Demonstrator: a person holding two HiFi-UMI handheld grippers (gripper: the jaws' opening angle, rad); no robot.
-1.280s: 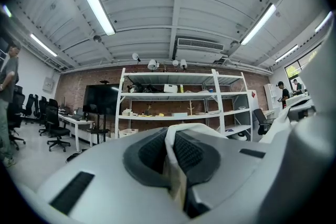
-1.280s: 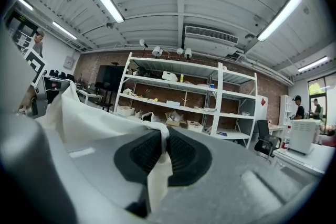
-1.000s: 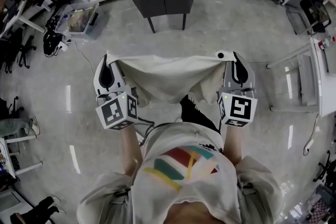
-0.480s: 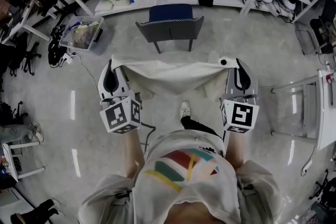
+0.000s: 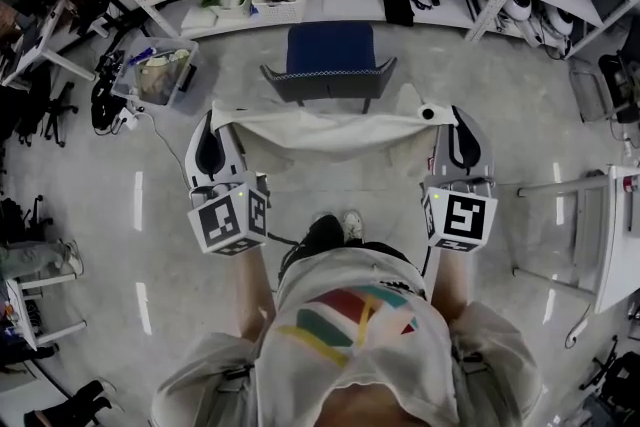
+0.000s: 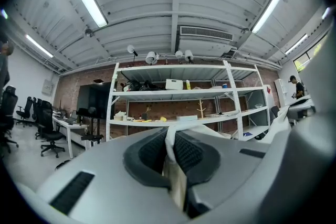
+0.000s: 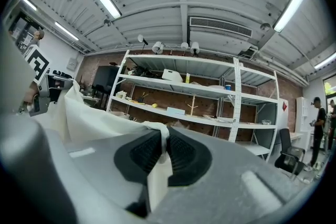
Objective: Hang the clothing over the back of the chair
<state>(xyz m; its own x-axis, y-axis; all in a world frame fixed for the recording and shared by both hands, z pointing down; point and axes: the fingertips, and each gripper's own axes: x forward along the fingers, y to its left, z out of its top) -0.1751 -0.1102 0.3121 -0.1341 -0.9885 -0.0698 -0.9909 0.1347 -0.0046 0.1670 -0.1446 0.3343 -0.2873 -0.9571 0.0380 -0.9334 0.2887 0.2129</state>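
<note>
Cream clothing (image 5: 320, 127) held stretched in the air, just short of the chair (image 5: 328, 65).
Picked up and spread: the left hand-held gripper (image 5: 215, 120) and the right hand-held gripper (image 5: 447, 118) are each clamped on a top corner, with the cloth taut between them near the chair's backrest. Draping it over the back is not yet done. Count: one piece of clothing, one chair, two hand-held grippers.
</note>
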